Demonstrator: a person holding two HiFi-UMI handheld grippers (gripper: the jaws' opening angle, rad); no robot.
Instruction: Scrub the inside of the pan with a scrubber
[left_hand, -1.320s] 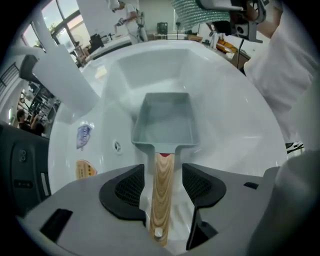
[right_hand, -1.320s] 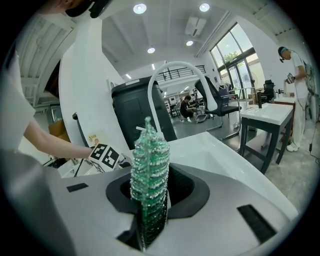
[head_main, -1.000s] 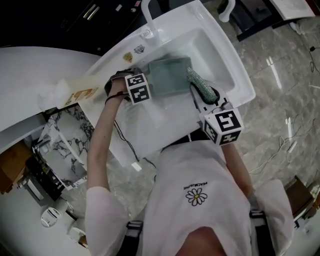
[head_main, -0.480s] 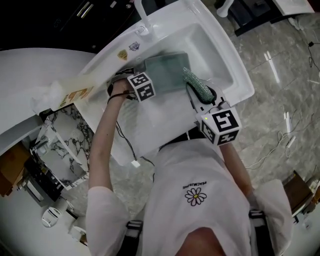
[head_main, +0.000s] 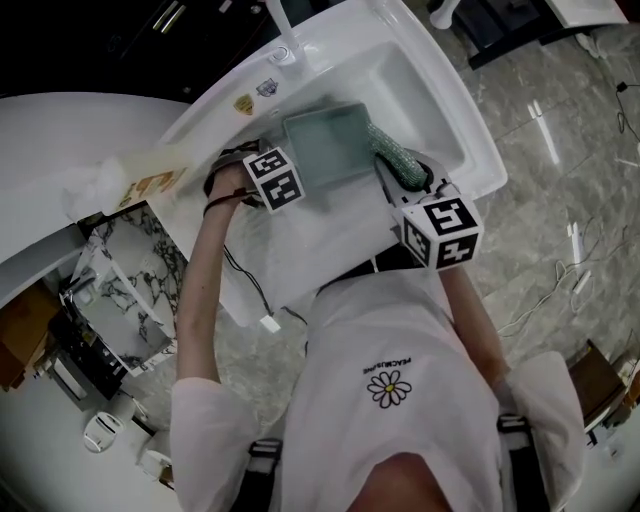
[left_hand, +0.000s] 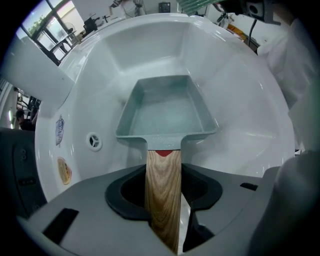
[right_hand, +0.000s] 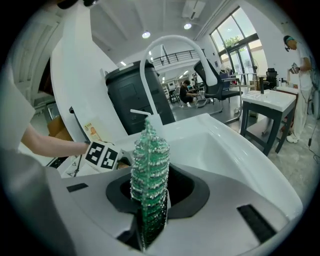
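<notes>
Left gripper (left_hand: 164, 172): the jaws had just been closing and were seen clamped on the wooden handle (left_hand: 162, 215) of the square grey-green pan (head_main: 325, 142), which was held low in the white sink (head_main: 440, 110). The pan's long axis ran straight away from those jaws.

Right gripper (right_hand: 150, 200): the jaws were shut on the green mesh scrubber (right_hand: 150, 160). Its free end was seen just beside the pan's right rim; contact could not be told.

The pan's inside was judged to lie leftward of the scrubber. The sink wall stood close beyond the pan's right side.

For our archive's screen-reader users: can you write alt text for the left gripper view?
The left gripper, its jaws having just closed further, clamps the wooden handle of an empty grey-green square pan held inside a white sink. An overflow hole shows on the sink's left wall.
</notes>
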